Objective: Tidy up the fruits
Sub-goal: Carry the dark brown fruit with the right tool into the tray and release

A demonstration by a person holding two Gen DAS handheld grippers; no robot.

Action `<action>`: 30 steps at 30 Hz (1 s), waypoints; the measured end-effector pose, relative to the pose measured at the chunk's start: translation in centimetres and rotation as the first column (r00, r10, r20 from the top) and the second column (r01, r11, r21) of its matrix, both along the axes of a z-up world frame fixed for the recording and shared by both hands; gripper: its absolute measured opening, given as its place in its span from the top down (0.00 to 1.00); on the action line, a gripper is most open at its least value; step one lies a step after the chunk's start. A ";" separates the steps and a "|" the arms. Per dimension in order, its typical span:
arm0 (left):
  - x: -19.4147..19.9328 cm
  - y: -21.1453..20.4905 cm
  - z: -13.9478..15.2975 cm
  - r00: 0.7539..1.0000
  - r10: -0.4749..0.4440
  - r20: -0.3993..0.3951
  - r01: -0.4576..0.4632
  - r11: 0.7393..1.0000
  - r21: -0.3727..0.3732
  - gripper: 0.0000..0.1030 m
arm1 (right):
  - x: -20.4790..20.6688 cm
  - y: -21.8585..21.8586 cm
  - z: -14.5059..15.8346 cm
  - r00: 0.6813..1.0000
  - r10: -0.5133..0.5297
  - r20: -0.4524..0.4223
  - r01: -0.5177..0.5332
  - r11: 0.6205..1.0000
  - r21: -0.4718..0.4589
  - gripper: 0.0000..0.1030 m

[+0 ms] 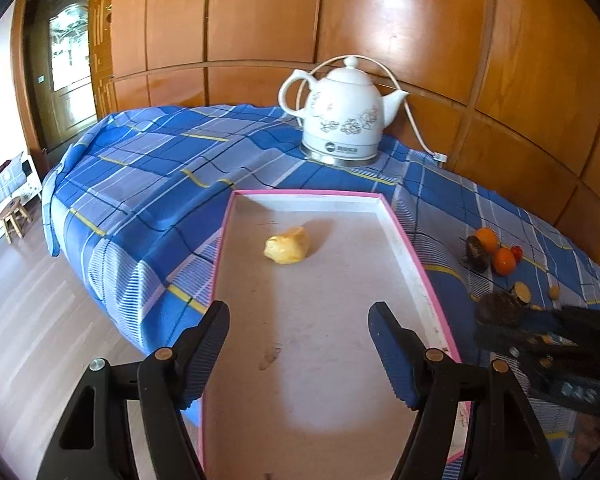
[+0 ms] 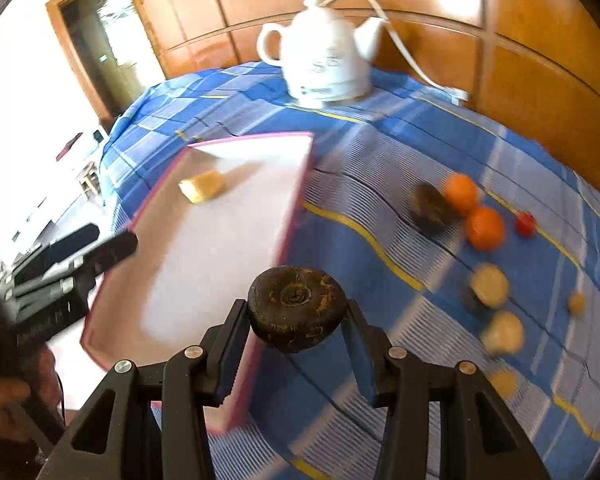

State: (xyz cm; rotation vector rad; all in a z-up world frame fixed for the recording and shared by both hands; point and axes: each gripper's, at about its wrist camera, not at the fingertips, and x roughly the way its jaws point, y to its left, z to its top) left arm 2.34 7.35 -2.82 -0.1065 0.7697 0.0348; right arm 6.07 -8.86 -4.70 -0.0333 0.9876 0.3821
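Right wrist view: we are pinching a dark round fruit in our right gripper; left gripper, jaws spread, is hovering over the pink-rimmed tray.

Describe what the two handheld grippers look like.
Both are alike. The left gripper and right gripper have black plastic scissor-style arms with triangular cut-outs, silver and brass-coloured pivot pins, and two long fingers with ribbed blue pads. No cables or sleeves are visible.

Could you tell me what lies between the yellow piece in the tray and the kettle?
Only the tray's far rim and bare checked cloth, per the left wrist view.
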 end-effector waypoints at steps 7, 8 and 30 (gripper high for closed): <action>-0.4 2.1 -0.1 0.998 0.059 0.002 -0.059 0.998 -0.017 0.30 | 4.3 5.1 -0.6 0.999 0.046 0.013 -0.045 0.997 -0.062 0.54; -0.5 2.4 0.0 0.998 0.067 0.005 -0.067 0.998 -0.019 0.30 | 5.0 5.7 -0.9 0.999 0.047 0.011 -0.046 0.996 -0.074 0.54; -0.5 4.4 -0.6 0.992 0.126 -0.008 -0.127 0.991 -0.033 0.30 | 6.5 8.1 -1.4 0.992 -0.061 0.113 0.075 0.989 -0.126 0.49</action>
